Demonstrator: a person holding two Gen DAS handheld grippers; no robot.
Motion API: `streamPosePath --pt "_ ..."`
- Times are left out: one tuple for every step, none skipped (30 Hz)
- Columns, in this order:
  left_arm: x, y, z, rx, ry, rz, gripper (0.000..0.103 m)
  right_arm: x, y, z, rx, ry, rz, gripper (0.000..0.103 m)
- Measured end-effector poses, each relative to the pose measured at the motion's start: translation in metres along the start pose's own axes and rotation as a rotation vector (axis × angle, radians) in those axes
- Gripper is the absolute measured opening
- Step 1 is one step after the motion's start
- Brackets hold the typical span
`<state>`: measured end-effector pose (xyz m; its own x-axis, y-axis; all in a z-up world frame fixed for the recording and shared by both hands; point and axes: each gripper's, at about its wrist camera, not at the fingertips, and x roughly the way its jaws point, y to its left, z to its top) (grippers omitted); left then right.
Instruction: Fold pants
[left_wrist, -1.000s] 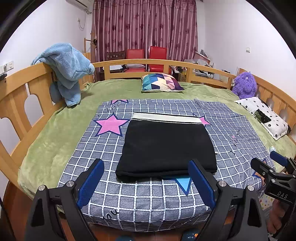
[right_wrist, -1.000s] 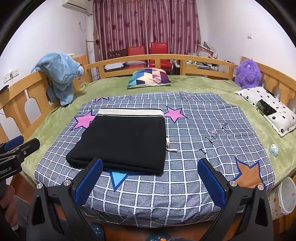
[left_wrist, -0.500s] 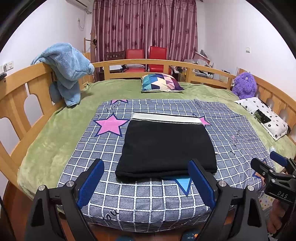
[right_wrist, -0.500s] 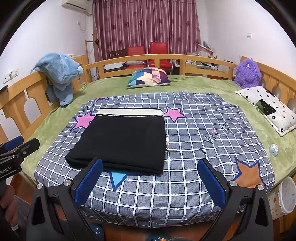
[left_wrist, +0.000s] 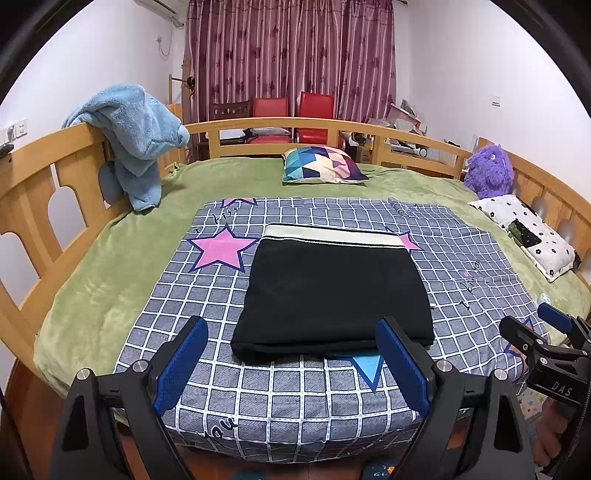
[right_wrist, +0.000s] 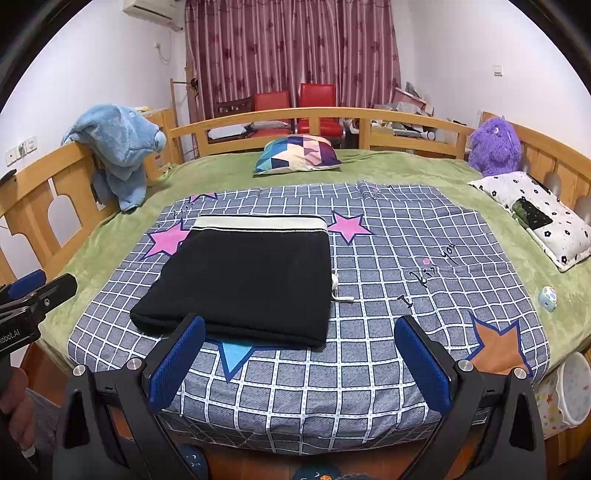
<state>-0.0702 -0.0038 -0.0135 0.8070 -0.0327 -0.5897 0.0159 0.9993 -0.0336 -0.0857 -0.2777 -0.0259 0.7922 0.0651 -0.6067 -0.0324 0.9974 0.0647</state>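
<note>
The black pants (left_wrist: 332, 291), already folded into a compact rectangle with a pale waistband at the far edge, were laid flat on the checked blanket (left_wrist: 295, 398). The left gripper (left_wrist: 291, 363) and right gripper (right_wrist: 300, 363) were held spread and empty, short of the cloth. The fabric was judged soft, light and limp, best pinched at the near corners.

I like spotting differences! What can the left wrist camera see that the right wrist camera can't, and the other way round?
Only the left wrist view shows the right hand-held gripper from the side, at its right edge. Only the right wrist view shows the left hand-held gripper at its left edge, the orange star and the white drawstring poking out of the pants. Both show the folded black pants on the checked blanket, the blue towel and the purple plush toy.
</note>
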Motion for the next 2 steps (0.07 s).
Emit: streamPosePath --pt "-0.0003 0.0004 0.0006 -0.001 0.001 0.001 0.092 0.0 0.0002 -0.0002 -0.001 0.0 0.0 0.101" --pt "-0.0004 0.0004 0.0007 0.0 -0.001 -0.003 0.092 0.0005 0.0004 -0.0002 -0.003 0.003 -0.001 0.101"
